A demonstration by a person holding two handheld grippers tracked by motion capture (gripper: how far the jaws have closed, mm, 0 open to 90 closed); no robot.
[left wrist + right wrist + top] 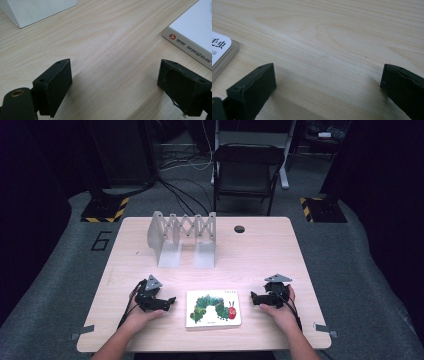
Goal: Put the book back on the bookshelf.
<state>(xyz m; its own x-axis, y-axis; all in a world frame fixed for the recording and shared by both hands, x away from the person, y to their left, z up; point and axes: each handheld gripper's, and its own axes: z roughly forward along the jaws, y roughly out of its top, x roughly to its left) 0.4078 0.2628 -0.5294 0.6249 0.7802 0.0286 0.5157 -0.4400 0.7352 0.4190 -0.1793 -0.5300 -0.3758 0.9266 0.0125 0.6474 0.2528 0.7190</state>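
A: Left to right, book as reference. Left gripper [159,303] rests on the table [270,250] just left of the book [213,309], jaws spread, nothing between them.

B: And the book?

A: Flat, cover up, near the front edge, between both grippers. Left gripper view has its spine [190,47] just ahead on the right, bare wood between the jaws.

B: Right side?

A: Right gripper [256,298] just right of the book, also released, empty. Book corner [222,53] sits off its left jaw.

B: Risks?

A: Book lies flush, no gap underneath. My guess: a jaw pushing in level shoves it sideways instead of getting under. One-sided pinch could fan the pages. Expanding rack [183,237] is well behind the book; a tilted book may tip there.
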